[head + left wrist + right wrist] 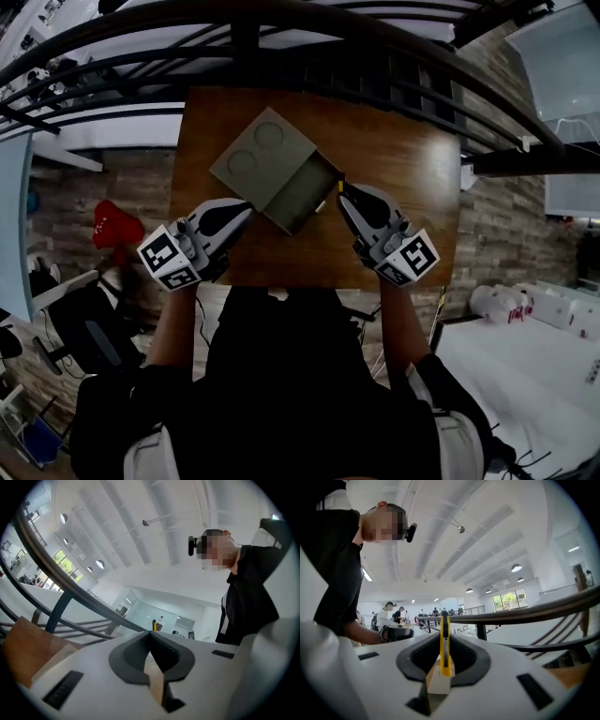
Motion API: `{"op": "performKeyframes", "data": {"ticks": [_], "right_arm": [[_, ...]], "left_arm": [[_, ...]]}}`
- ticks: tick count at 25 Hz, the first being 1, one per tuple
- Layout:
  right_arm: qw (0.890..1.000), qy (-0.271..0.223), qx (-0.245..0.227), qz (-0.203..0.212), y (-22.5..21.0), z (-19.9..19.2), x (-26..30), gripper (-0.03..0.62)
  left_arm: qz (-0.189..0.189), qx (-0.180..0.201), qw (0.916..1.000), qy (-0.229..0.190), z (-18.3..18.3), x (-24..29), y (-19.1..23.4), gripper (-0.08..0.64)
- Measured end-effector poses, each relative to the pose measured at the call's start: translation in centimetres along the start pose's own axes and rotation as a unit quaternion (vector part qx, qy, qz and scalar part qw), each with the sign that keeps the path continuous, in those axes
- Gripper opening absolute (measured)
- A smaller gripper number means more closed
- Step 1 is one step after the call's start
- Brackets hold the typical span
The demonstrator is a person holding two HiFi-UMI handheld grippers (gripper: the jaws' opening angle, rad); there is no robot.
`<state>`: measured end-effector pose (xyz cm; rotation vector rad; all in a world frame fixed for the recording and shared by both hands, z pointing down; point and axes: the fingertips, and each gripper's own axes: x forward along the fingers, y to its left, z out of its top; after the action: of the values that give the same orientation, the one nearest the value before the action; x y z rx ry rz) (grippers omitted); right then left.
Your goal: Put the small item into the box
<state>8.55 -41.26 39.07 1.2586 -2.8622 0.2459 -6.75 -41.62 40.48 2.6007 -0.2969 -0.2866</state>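
Observation:
A grey-green box (255, 156) lies at an angle on the wooden table (403, 155), and its drawer (302, 194) is pulled out toward me. My right gripper (343, 193) is shut on a thin yellow utility knife (340, 185) at the drawer's right corner. The right gripper view shows the knife (445, 648) standing upright between the dark pads (466, 656). At the box's near left corner my left gripper (247, 209) is shut. Its pads (164, 651) meet in the left gripper view with nothing between them. Whether it touches the box I cannot tell.
A dark metal railing (281, 19) curves beyond the table's far edge. On the floor to the left are a red object (116, 226) and a black chair (75, 328). White items (525, 305) lie on the floor to the right. My body fills the near side.

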Motion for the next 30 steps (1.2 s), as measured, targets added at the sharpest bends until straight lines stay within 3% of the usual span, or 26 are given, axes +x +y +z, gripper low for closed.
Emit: {"op": "performKeyframes", "data": {"ticks": [6,12,17,26,30], "right_arm": [[0.994,0.099,-0.050,0.017,-5.1,-5.6,0.5,0.071],[0.982,0.167,-0.075,0.048,-9.1,-11.3,1.9,0.071],[0.958,0.239,-0.129,0.088,-10.1,-17.0,3.2,0.071],[0.901,0.335,-0.228,0.153,-9.6,-24.5,3.6,0.071],[0.889,0.351,-0.246,0.159,-9.5,-26.1,3.7,0.071]], "left_arm": [[0.038,-0.004,0.9990,0.023,-3.1,2.7,2.7,0.017],[0.078,-0.024,0.9961,0.035,-6.2,4.1,5.3,0.017],[0.086,-0.035,0.9949,0.038,-8.3,5.4,6.8,0.017],[0.096,-0.065,0.9926,0.039,-11.5,5.9,8.0,0.017],[0.101,-0.073,0.9914,0.040,-12.4,5.4,8.1,0.017]]}}
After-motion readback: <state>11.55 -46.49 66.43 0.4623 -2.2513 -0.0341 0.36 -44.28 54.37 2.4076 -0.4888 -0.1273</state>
